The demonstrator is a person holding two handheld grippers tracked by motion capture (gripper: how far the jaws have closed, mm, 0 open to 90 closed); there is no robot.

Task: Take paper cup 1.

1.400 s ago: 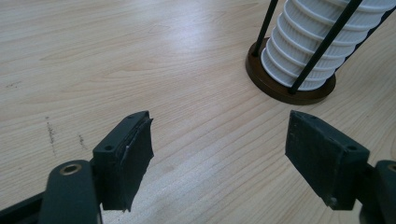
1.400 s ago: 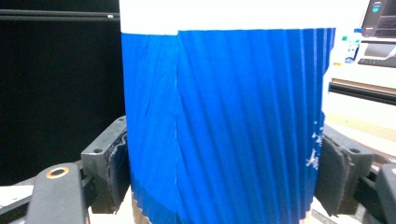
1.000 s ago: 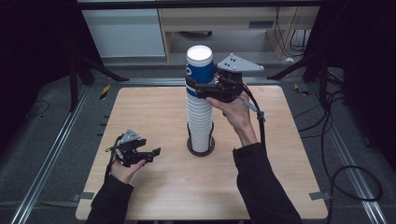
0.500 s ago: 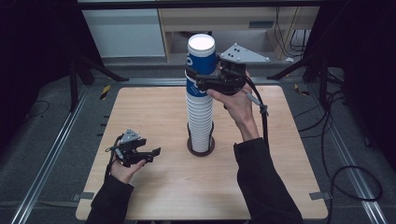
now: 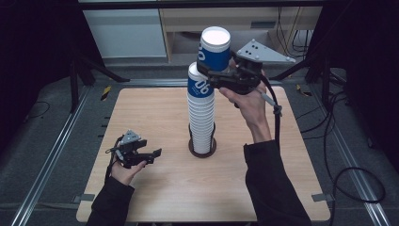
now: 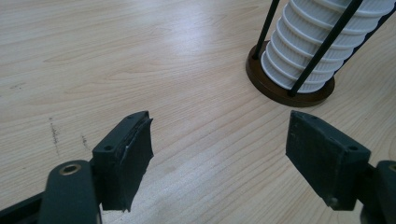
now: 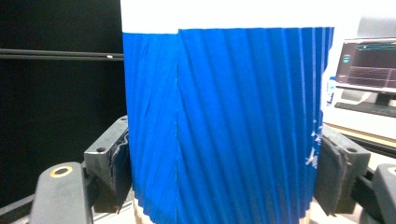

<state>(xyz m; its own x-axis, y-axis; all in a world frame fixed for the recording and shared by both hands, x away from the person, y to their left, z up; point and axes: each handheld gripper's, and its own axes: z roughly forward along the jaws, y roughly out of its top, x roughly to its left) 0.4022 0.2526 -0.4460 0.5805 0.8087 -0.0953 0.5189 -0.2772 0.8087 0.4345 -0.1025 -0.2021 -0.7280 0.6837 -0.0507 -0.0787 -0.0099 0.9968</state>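
Even overhead light brightens the wooden surface, while its surroundings fall nearly black. Soft glare sheens its middle in the left gripper view. The blue cup looks slightly soft, perhaps from closeness; shadows stay faint.

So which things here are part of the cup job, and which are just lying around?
Part of the job:
- blue cup, clamped in the right gripper, lifted off the stack
- stack of cups
- round brown holder with black rods
- left gripper, open, empty, above the table

Just lying about:
- cables on the floor
- monitor behind
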